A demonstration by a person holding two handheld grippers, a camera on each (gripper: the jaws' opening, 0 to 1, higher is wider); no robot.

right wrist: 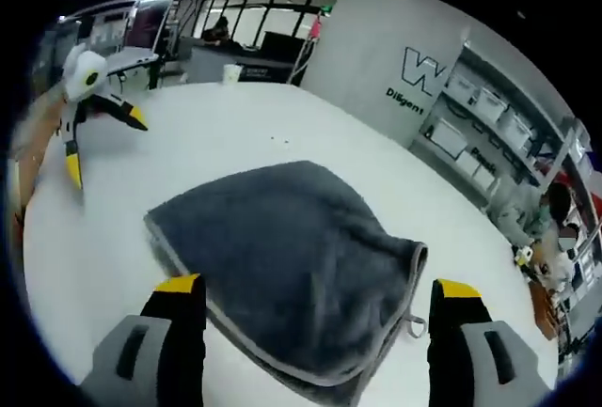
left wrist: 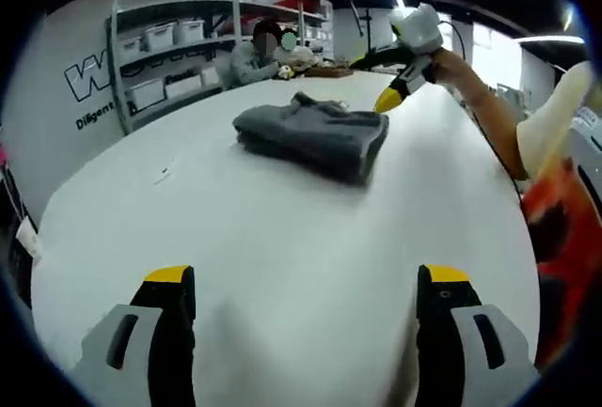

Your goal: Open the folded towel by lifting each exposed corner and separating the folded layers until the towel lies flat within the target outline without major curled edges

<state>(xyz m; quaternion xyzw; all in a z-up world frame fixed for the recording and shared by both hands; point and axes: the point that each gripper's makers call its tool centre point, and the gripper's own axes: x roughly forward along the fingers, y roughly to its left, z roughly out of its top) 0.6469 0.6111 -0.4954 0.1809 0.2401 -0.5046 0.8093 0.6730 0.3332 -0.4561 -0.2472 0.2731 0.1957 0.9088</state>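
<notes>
A folded dark grey towel lies on the white table, well ahead of my left gripper, which is open with nothing between its jaws. In the left gripper view my right gripper hovers at the towel's far right corner, held by a person's hand. From the right gripper view the towel spreads just beyond my right gripper, whose jaws stand wide apart over its near edge, holding nothing. A small hanging loop shows at the towel's corner. My left gripper appears at the far left, open.
Shelves with white bins stand behind the table. A seated person is at the far end. A small scrap lies on the table left of the towel. A person's arm and orange sleeve run along the right.
</notes>
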